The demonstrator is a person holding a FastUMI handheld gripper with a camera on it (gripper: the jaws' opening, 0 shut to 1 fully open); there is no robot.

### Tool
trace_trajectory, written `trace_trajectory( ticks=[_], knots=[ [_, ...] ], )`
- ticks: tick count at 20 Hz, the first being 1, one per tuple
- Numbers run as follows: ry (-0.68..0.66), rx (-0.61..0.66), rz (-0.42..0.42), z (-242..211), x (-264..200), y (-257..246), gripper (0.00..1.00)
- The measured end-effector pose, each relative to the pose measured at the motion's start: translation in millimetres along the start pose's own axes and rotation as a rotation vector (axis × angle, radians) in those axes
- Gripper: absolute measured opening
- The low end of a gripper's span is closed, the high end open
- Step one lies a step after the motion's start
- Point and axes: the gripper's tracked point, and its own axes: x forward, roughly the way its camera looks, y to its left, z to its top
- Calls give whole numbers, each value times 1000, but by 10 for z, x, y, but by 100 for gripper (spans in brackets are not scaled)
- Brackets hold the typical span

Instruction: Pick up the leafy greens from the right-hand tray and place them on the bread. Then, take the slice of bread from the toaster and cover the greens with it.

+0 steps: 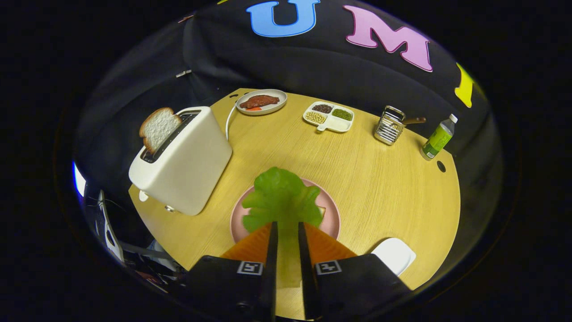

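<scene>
My gripper (286,230) is shut on the leafy greens (281,197), a bright green ruffled leaf whose stem runs back between the two fingers. The leaf hangs over a pink plate (331,214) just ahead of the fingers. A small corner of bread (321,210) peeks out from under the leaf's right side on that plate. To the left stands a white toaster (187,156) with a slice of white bread (157,127) sticking up out of its slot, tilted outward.
A white tray (395,254) lies right of the fingers near the table's front edge. Far across the round wooden table (384,188) are a plate with meat (261,102), a divided dish of beans (330,116), a metal rack (389,125) and a green bottle (439,137).
</scene>
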Motion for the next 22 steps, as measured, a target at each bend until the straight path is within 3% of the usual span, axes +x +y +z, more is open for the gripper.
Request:
trace_trajectory(
  ticks=[1,2,3,5,7,12,17,22],
  knots=[
    [-8,5,-7,12,-5,-4,43],
    [-14,10,-4,21,-21,23,49],
    [-19,11,0,29,-30,41,67],
    [-38,16,0,76,-60,67,84],
    [-67,24,8,136,-144,121,89],
    [-224,-5,58,578,-577,460,90],
    [-359,-73,175,1156,-1020,1134,90],
    [-375,-119,289,1468,-1109,1952,90]
  ],
)
